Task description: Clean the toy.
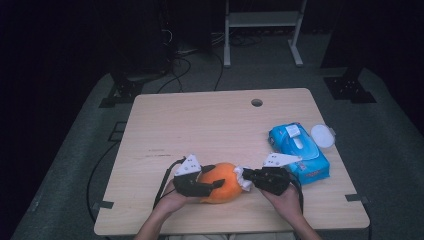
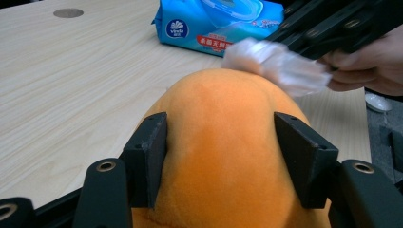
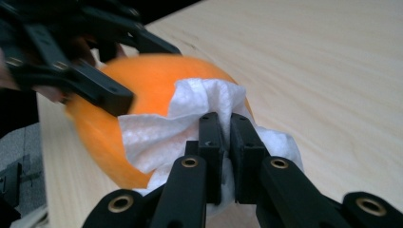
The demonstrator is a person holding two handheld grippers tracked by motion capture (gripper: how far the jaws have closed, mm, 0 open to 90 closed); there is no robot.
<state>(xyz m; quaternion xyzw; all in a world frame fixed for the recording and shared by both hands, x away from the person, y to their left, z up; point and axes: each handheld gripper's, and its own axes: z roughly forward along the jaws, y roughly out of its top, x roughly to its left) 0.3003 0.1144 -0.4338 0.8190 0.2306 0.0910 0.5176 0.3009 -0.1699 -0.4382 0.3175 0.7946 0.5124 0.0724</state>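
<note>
An orange, fuzzy round thing [image 1: 223, 186] [image 2: 223, 109] [image 3: 147, 78] lies near the table's front edge. My left gripper [image 1: 215, 176] [image 2: 221, 142] is shut on it, with one pad pressed into each flank. My right gripper [image 1: 248, 176] [image 3: 227, 124] is shut on a crumpled white wipe [image 1: 242, 175] [image 3: 152, 135]. The wipe [image 2: 278, 64] rests against the orange thing's right side. In the left gripper view the right gripper's black frame and a hand come in at the upper right. In the right gripper view the left gripper's jaws reach around the orange thing from the upper left.
A blue pack of wet wipes [image 1: 300, 150] [image 2: 214, 23] lies just behind my right hand. A white round lid [image 1: 322, 136] sits beside it near the right edge. The wooden table [image 1: 200, 125] has a cable hole [image 1: 256, 102] at the back.
</note>
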